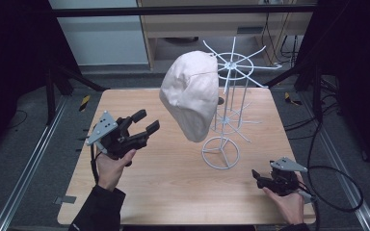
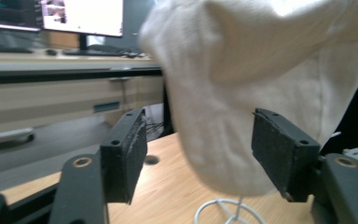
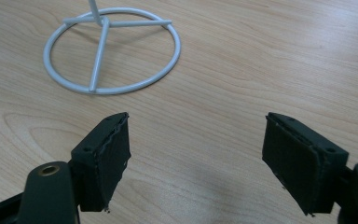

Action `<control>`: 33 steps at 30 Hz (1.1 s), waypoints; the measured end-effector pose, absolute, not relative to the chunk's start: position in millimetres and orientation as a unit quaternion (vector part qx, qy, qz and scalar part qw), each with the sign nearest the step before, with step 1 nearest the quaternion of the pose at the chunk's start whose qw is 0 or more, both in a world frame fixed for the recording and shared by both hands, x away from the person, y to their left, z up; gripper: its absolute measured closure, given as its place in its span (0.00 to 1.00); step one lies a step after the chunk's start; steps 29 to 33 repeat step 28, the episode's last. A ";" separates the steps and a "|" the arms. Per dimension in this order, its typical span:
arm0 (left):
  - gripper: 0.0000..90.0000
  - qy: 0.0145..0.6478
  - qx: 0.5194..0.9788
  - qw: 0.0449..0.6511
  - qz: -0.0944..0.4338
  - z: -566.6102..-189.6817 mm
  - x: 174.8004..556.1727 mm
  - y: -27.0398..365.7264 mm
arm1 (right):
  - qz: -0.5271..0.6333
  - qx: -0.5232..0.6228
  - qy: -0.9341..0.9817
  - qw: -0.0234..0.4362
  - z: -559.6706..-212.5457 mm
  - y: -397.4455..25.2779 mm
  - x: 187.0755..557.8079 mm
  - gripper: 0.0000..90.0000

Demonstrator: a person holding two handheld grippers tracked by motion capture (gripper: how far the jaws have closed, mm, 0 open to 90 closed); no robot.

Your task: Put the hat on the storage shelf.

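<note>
We approach the cream cap (image 1: 192, 94) on the white wire rack (image 1: 227, 103) with both hand-held grippers spread and holding nothing.

The cap hangs from the rack's upper spokes, on the rack's left side, its lowest part above the surface (image 1: 173, 178) beside the base ring (image 1: 220, 152). Our left hand-held gripper (image 1: 144, 121) is raised left of the rack, near the cap's lower part; our right hand-held gripper (image 1: 260, 178) sits low, right of the base ring. To do this well, we judge the left jaws should close on the lower cloth only, clear of the wire, then lift off the spoke. How the cap catches on the spokes is hidden behind its own cloth.
</note>
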State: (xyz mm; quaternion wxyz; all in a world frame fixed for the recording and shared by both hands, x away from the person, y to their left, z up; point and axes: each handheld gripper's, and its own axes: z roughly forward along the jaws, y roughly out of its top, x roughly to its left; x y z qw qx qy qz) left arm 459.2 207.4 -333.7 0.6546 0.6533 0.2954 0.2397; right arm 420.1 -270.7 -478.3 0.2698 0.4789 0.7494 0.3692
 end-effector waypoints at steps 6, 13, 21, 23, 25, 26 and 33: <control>0.35 0.344 0.661 0.608 0.274 -352.7 445.7 231.5 | 0.372 0.479 0.748 0.271 -478.3 -271.5 420.2 0.25; 0.35 0.399 0.678 0.552 0.278 -388.9 433.9 256.8 | 0.375 0.483 0.744 0.270 -478.1 -272.2 419.7 0.24; 0.32 0.450 0.703 0.483 0.263 -434.8 427.8 279.3 | 0.373 0.490 0.740 0.271 -479.7 -273.1 420.4 0.20; 0.31 0.462 0.710 0.460 0.267 -444.3 429.0 284.6 | 0.371 0.494 0.739 0.269 -480.8 -273.8 420.6 0.20; 0.31 0.475 0.712 0.442 0.269 -454.8 429.7 289.6 | 0.368 0.495 0.739 0.272 -481.1 -273.6 420.8 0.19; 0.31 0.482 0.714 0.433 0.266 -460.2 430.1 291.4 | 0.369 0.495 0.738 0.272 -481.1 -273.6 420.8 0.19; 0.31 0.488 0.718 0.418 0.267 -467.6 430.2 294.2 | 0.368 0.496 0.737 0.273 -481.3 -273.3 420.7 0.18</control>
